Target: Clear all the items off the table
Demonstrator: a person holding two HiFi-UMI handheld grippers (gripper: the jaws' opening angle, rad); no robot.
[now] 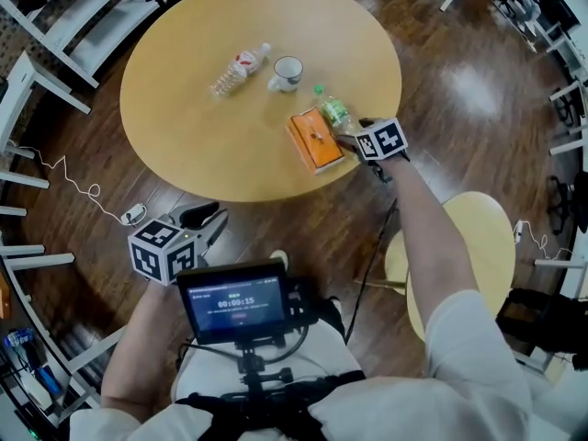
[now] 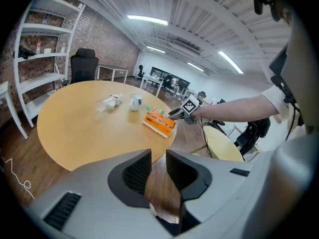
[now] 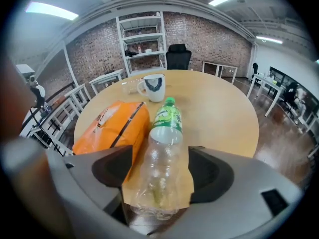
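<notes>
**Straddling a bottle at the desk's edge**

The round desk [image 1: 184, 145] carries four things. The right gripper [image 3: 160, 159] has its jaws spread either side of the green-labelled bottle [image 3: 162, 148], not pressing it. The left gripper [image 2: 158, 166] hangs over the floor, jaws slightly apart and empty. The orange pack [image 1: 315, 140] lies just beside that bottle. Farther back are a red-labelled bottle [image 1: 239, 69] and a mug [image 1: 287, 73].

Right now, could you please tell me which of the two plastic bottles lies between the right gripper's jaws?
The green-labelled bottle, beside the orange pack, lies within the open right gripper; the red-labelled bottle lies farther off, by the mug.
</notes>
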